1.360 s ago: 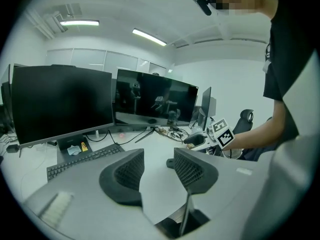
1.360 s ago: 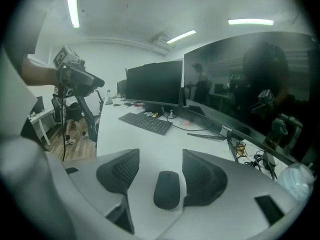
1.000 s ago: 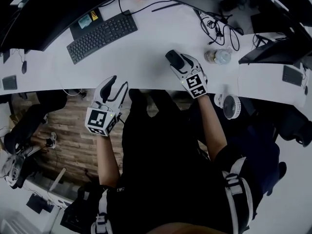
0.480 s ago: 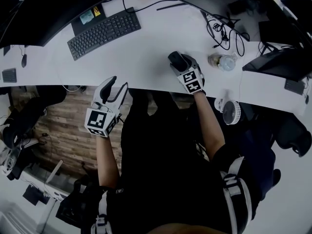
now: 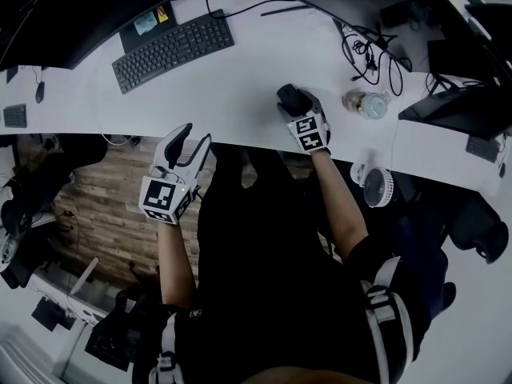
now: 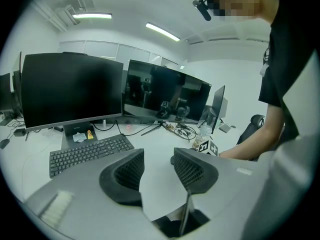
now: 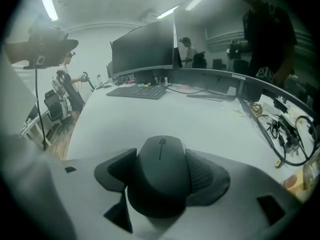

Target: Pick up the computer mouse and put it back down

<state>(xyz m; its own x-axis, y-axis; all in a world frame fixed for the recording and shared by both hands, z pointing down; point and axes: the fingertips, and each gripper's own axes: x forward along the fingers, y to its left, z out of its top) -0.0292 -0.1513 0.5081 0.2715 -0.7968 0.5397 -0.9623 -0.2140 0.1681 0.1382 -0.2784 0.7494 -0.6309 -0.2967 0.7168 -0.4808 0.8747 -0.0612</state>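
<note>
My right claw (image 5: 293, 104) low on worktop (image 7: 150, 114), jaws just been opening; mouse (image 7: 160, 179) sits between them, pads close at its sides; left claw (image 6: 156, 170) apart, empty

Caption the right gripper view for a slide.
Right gripper: fingers have just been opening, mouse between them on the desk.

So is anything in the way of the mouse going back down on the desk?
Nothing visible is. The mouse sits between the jaws of the right gripper, which have just been opening, low over bare white desk. The bottle and cables lie off to one side, apart from it.
</note>
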